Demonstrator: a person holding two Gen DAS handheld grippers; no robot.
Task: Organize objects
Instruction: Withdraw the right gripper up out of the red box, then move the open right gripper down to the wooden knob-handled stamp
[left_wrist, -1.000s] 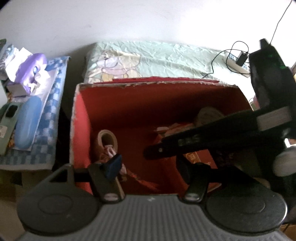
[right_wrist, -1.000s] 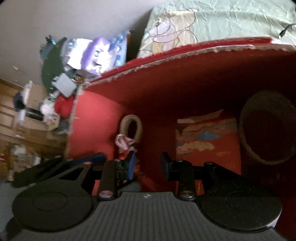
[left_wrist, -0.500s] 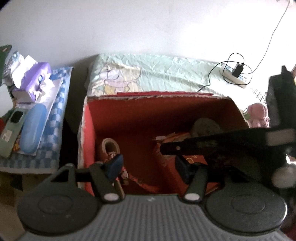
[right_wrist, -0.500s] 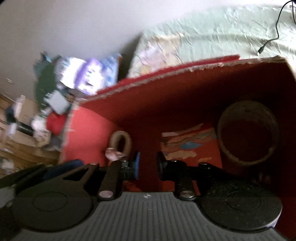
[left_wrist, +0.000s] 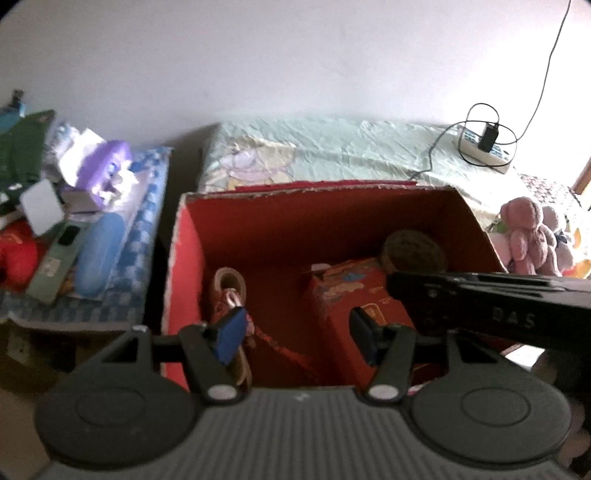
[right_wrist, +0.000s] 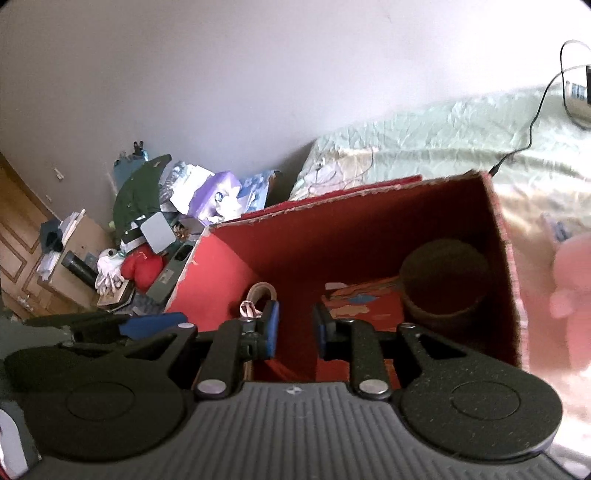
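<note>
Both grippers are hovering empty over the red cardboard box (left_wrist: 258, 236), left gripper (left_wrist: 295, 332) released, right gripper (right_wrist: 294, 328) barely parted; a small red carton (left_wrist: 354, 295) is lying inside. Judging by this, fetching another loose item comes next.

In the box (left_wrist: 184, 266), a tape roll (left_wrist: 231, 282) stood left, a carton (left_wrist: 354, 291) middle, a basket (left_wrist: 413, 251) right behind it.

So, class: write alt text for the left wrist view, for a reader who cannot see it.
An open, empty left gripper hovers over a red cardboard box holding a tape roll, a red carton and a round brown container. The right gripper's arm crosses at right.
</note>
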